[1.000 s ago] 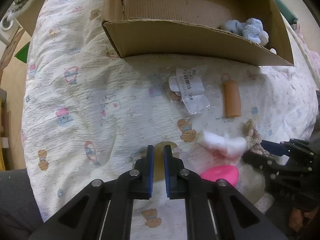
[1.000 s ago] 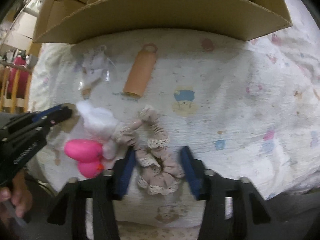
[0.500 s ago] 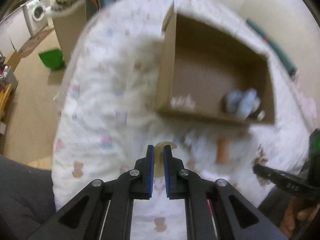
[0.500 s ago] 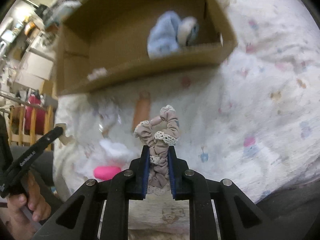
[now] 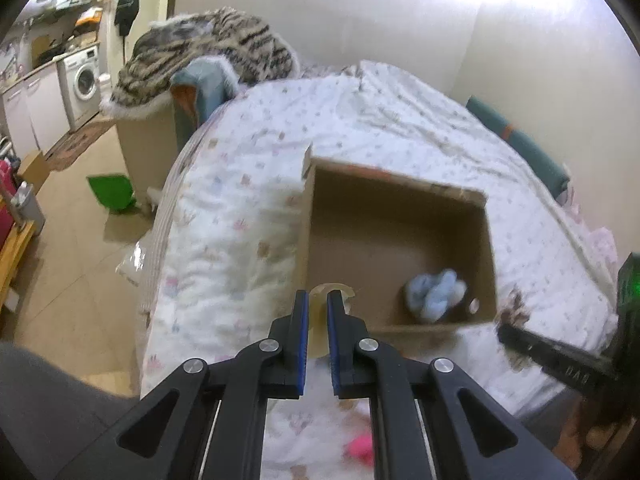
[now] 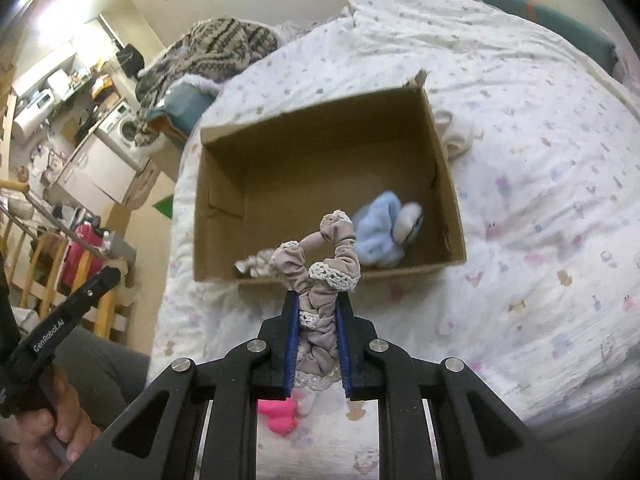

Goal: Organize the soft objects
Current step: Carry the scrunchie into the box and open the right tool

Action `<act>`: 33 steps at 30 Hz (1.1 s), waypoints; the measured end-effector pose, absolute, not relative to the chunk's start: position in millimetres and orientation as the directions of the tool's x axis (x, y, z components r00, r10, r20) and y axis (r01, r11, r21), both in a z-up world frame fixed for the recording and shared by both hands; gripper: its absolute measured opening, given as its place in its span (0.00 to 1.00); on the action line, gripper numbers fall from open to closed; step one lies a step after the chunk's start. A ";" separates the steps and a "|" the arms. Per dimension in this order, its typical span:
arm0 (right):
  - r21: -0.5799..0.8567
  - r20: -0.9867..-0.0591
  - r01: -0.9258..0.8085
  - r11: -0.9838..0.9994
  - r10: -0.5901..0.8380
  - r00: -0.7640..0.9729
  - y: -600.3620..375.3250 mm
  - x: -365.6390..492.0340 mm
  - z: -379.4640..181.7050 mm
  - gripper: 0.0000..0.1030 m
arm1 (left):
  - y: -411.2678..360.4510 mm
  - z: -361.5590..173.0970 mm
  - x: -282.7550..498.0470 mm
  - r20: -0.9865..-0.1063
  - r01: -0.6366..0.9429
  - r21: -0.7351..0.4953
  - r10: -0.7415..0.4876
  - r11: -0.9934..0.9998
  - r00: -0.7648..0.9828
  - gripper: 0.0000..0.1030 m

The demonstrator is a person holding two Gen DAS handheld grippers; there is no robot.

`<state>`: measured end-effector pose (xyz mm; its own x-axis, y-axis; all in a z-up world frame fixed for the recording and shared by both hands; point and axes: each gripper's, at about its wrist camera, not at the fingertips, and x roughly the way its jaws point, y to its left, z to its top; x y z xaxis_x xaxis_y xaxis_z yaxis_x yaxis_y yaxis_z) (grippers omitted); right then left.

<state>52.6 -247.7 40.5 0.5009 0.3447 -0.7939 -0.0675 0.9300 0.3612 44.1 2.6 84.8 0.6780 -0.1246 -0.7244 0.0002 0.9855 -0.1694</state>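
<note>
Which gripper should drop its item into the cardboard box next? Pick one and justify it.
Right. The right gripper is shut on the beige lace scrunchie, raised in front of the cardboard box that holds the blue plush. The left gripper grips only something small and pale.
</note>
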 end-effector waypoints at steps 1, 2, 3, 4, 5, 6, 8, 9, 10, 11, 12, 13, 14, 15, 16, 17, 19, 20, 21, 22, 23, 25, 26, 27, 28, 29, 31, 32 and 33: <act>0.360 -0.788 -0.073 0.930 0.345 0.510 -247.1 54.5 45.0 0.18 | -0.2 90.4 46.8 -0.717 0.010 -0.161 -0.123 0.987 0.686 0.08; 0.361 -0.783 -0.078 0.929 0.347 0.517 -248.1 56.2 50.0 0.18 | -3.3 95.6 50.6 -0.710 0.025 -0.155 -0.129 0.988 0.692 0.08; 0.364 -0.778 -0.081 0.928 0.350 0.522 -249.9 58.1 53.1 0.18 | -6.0 100.0 54.5 -0.705 0.039 -0.152 -0.136 0.988 0.696 0.08; 0.369 -0.773 -0.082 0.926 0.355 0.526 -250.3 60.6 55.9 0.18 | -8.3 103.4 58.6 -0.699 0.050 -0.149 -0.141 0.988 0.701 0.08; 0.374 -0.770 -0.084 0.924 0.360 0.527 -250.4 63.2 58.1 0.18 | -10.4 105.2 62.3 -0.695 0.061 -0.143 -0.144 0.988 0.704 0.08; 0.377 -0.769 -0.086 0.922 0.363 0.526 -251.1 65.8 59.9 0.18 | -14.0 106.5 67.8 -0.695 0.082 -0.141 -0.158 0.987 0.702 0.08; 0.394 -0.770 -0.081 0.915 0.377 0.515 -249.8 72.1 59.6 0.18 | -19.8 105.8 76.7 -0.704 0.139 -0.166 -0.216 0.976 0.677 0.08; 0.417 -0.769 -0.078 0.906 0.397 0.502 -250.0 76.6 59.0 0.18 | -22.1 106.4 78.6 -0.700 0.151 -0.165 -0.224 0.975 0.679 0.08; 0.431 -0.763 -0.080 0.899 0.410 0.500 -249.7 80.1 59.4 0.18 | -24.6 106.0 80.7 -0.696 0.160 -0.154 -0.222 0.975 0.682 0.08; 0.430 -0.760 -0.084 0.899 0.410 0.504 -248.5 82.7 59.1 0.18 | -28.6 104.8 84.3 -0.699 0.178 -0.143 -0.226 0.974 0.678 0.08; 0.426 -0.758 -0.091 0.900 0.410 0.507 -247.2 85.6 59.7 0.18 | -31.1 103.6 86.8 -0.700 0.189 -0.144 -0.235 0.971 0.674 0.08; 0.422 -0.756 -0.100 0.901 0.411 0.509 -245.4 89.4 60.0 0.18 | -33.4 100.7 90.8 -0.702 0.199 -0.145 -0.243 0.969 0.670 0.08; 0.420 -0.756 -0.103 0.902 0.410 0.510 -244.8 92.6 58.9 0.18 | -35.5 97.7 94.1 -0.705 0.205 -0.139 -0.242 0.969 0.667 0.08; 0.422 -0.756 -0.100 0.901 0.410 0.510 -244.7 95.7 56.9 0.18 | -38.1 94.1 97.2 -0.709 0.209 -0.134 -0.241 0.969 0.663 0.08; 0.429 -0.756 -0.096 0.898 0.415 0.507 -245.3 99.4 53.7 0.18 | -40.0 89.1 101.1 -0.715 0.211 -0.132 -0.241 0.968 0.656 0.08; 0.436 -0.757 -0.089 0.896 0.418 0.502 -246.2 103.4 49.3 0.18 | -41.4 82.7 105.8 -0.724 0.208 -0.130 -0.236 0.969 0.648 0.08; 0.436 -0.765 -0.074 0.897 0.413 0.495 -247.5 110.2 40.6 0.18 | -43.0 71.6 113.2 -0.740 0.204 -0.130 -0.232 0.970 0.632 0.08; 0.437 -0.768 -0.068 0.897 0.412 0.491 -248.2 113.6 35.6 0.18 | -43.4 65.3 117.0 -0.747 0.202 -0.136 -0.234 0.970 0.623 0.08; 0.438 -0.772 -0.063 0.897 0.411 0.486 -248.3 116.7 30.7 0.18 | -42.8 60.0 118.9 -0.750 0.202 -0.139 -0.236 0.970 0.618 0.08; 0.436 -0.777 -0.058 0.898 0.408 0.480 -248.1 119.4 25.6 0.18 | -43.9 55.0 120.9 -0.754 0.201 -0.140 -0.236 0.970 0.613 0.08; 0.432 -0.783 -0.053 0.900 0.403 0.474 -247.9 122.4 19.8 0.18 | -44.4 48.8 122.9 -0.756 0.198 -0.135 -0.230 0.971 0.612 0.08; 0.431 -0.791 -0.044 0.901 0.400 0.462 -247.6 126.2 9.4 0.18 | -44.2 38.3 125.4 -0.763 0.194 -0.128 -0.222 0.973 0.607 0.08; 0.430 -0.795 -0.041 0.902 0.399 0.456 -246.9 127.5 5.5 0.18 | -43.6 32.1 126.5 -0.768 0.189 -0.125 -0.216 0.974 0.602 0.09; 0.429 -0.798 -0.039 0.902 0.399 0.451 -245.9 128.4 1.7 0.18 | -42.7 26.5 127.6 -0.773 0.180 -0.119 -0.205 0.976 0.601 0.09; 0.430 -0.799 -0.039 0.902 0.400 0.448 -244.9 129.3 -1.7 0.18 | -41.6 23.9 128.8 -0.775 0.175 -0.116 -0.200 0.978 0.600 0.09; 0.430 -0.799 -0.040 0.902 0.401 0.447 -243.7 130.0 -4.6 0.18 | -40.9 19.3 130.2 -0.778 0.170 -0.116 -0.196 0.979 0.597 0.09; 0.432 -0.800 -0.045 0.901 0.406 0.443 -240.5 130.8 -10.0 0.18 | -40.0 12.8 133.7 -0.782 0.163 -0.120 -0.194 0.979 0.592 0.09; 0.439 -0.798 -0.046 0.897 0.413 0.439 -239.0 131.2 -12.8 0.18 | -41.0 8.7 135.0 -0.786 0.156 -0.115 -0.186 0.981 0.590 0.09; 0.461 -0.791 -0.040 0.886 0.431 0.435 -239.0 131.6 -16.6 0.18 | -41.0 6.7 136.3 -0.789 0.156 -0.111 -0.182 0.982 0.587 0.09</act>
<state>131.6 -239.0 -16.6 0.4347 0.4311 -0.7907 -0.0405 0.8865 0.4610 136.3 -41.0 6.6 0.5869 -0.1823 -0.7889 0.1563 0.9815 -0.1106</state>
